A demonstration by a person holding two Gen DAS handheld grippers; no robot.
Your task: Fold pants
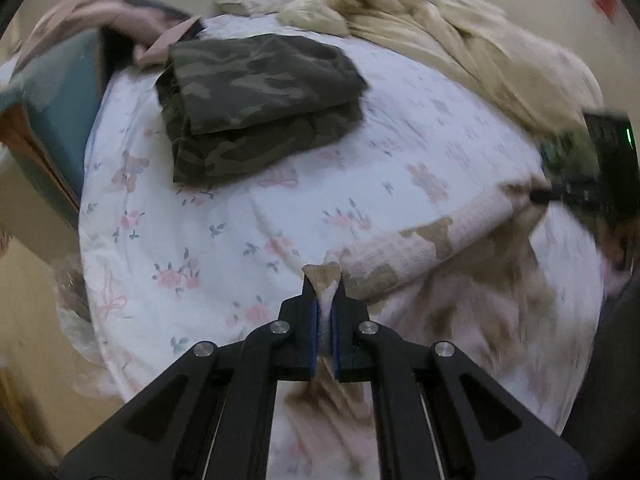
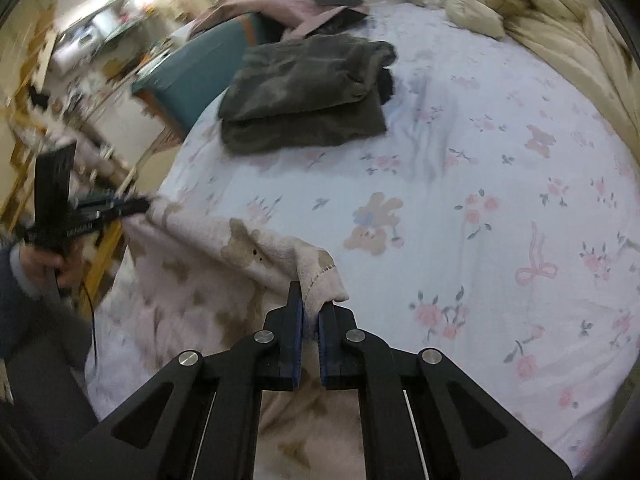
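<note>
Pants, pink bear-print fleece: soft, light, limp, I judge. My left gripper and right gripper each clamped on waistband corner; good hold.

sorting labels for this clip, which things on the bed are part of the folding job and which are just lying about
In the job:
- pink bear-print pants, lifted by an edge at both ends
- left tool, shut on the pants
- right tool, shut on the pants
- floral bedsheet, the work surface

Lying about:
- folded camouflage garment
- beige duvet, bunched up
- pink and dark clothing
- teal chair
</note>
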